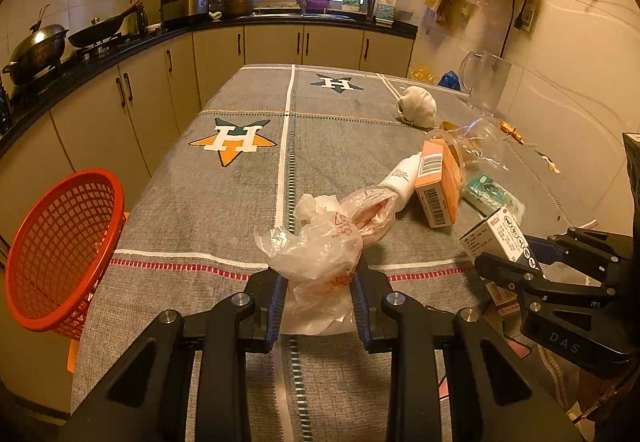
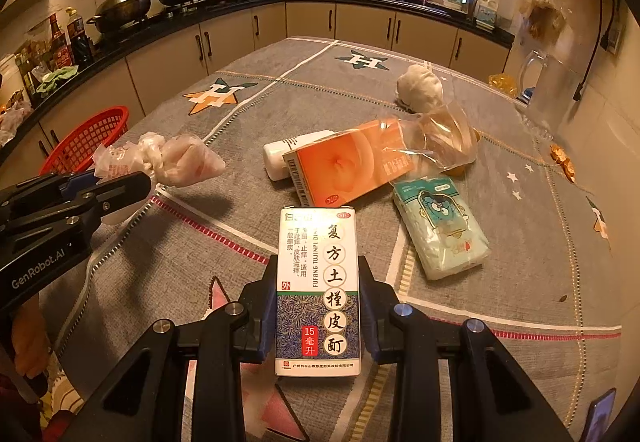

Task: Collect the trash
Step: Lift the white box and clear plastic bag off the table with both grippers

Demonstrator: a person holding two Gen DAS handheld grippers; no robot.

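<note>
My left gripper is shut on a crumpled clear plastic bag and holds it above the grey tablecloth; the bag also shows in the right wrist view. My right gripper is shut on a white medicine box with Chinese print; that box shows in the left wrist view. A red mesh basket stands off the table's left edge. On the table lie an orange box, a white bottle, a green tissue pack and a clear wrapper.
A white crumpled wad lies farther back on the table. A clear glass jug stands at the right wall. Kitchen cabinets and a counter with pots run along the left and back.
</note>
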